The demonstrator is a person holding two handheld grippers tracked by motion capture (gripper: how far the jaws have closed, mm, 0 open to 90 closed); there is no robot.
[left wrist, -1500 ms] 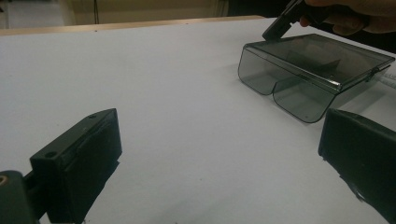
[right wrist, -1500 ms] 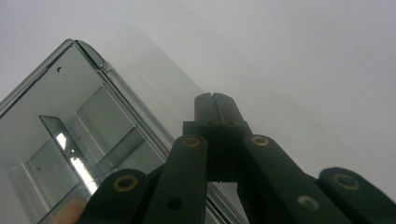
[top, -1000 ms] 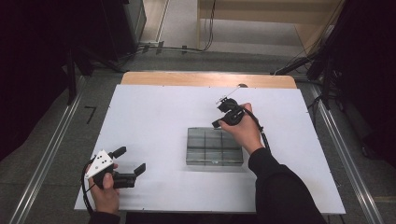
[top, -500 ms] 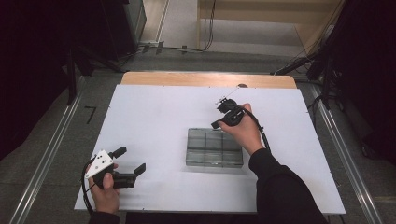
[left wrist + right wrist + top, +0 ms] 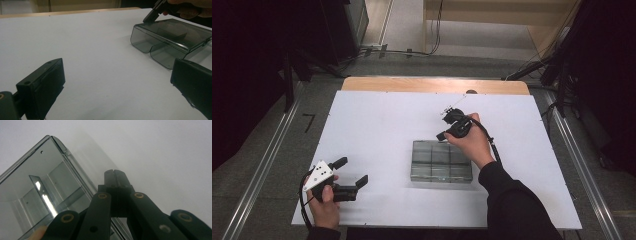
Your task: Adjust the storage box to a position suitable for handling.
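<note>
Nearest to us, our left gripper [image 5: 353, 173] rests low over the near left part of the white table [image 5: 377, 125], held in our left hand [image 5: 325, 202]. Its jaws stand wide apart with nothing between them, as the left gripper view shows with bare table in the gap [image 5: 115, 87]. Farther in, near the middle of the table, lies the clear smoky plastic box [image 5: 441, 160], flat, lid closed, its inner dividers showing through. At the box's far edge sits our right gripper [image 5: 441, 135], held in our right hand [image 5: 472, 142]. Its jaws are pressed together with nothing between them, tips [image 5: 115, 176] just at the box's rim; we cannot tell whether they touch it. The left gripper is well apart from the box [image 5: 170, 40].
</note>
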